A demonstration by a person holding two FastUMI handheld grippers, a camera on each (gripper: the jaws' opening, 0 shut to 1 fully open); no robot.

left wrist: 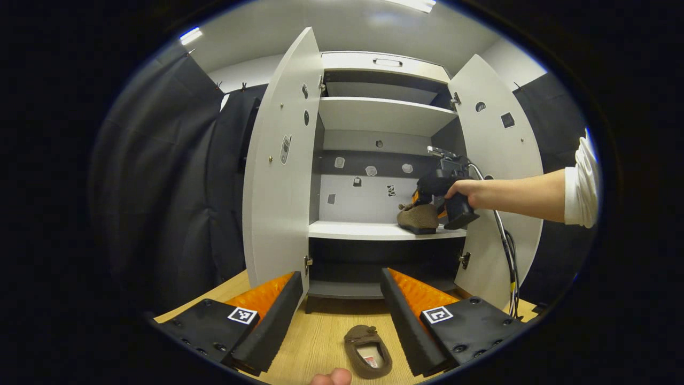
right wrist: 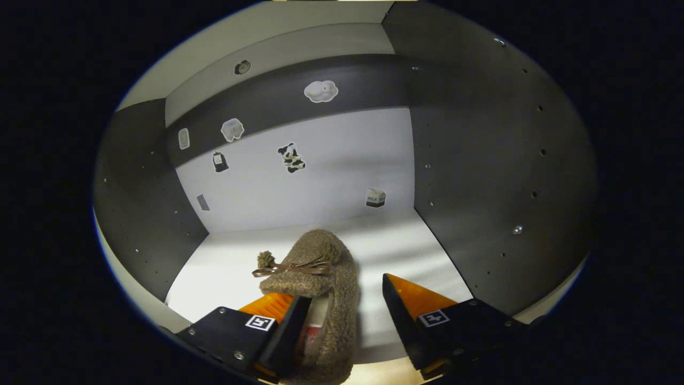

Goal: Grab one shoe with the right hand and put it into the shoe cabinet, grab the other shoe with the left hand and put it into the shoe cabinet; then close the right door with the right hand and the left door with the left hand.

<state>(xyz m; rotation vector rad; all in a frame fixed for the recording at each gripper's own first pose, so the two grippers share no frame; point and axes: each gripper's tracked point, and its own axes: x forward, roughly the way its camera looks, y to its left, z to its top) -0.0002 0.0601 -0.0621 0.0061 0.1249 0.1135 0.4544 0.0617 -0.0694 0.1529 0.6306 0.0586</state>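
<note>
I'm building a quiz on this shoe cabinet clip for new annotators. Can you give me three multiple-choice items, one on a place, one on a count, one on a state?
1. Where does the second shoe lie?
A. on the top shelf
B. on the wooden floor in front of the cabinet
C. on the middle shelf

2. How many cabinet doors stand open?
A. none
B. one
C. two

3. How do the right gripper fingers stand?
A. open, the first shoe between them on the shelf
C. shut with nothing between them
B. shut tight on a door edge

Answers: 1 B, it lies between the left gripper fingers' view on the floor. 2 C, the left door and right door both swing outward. 3 A, a gap shows beside the shoe.
</note>
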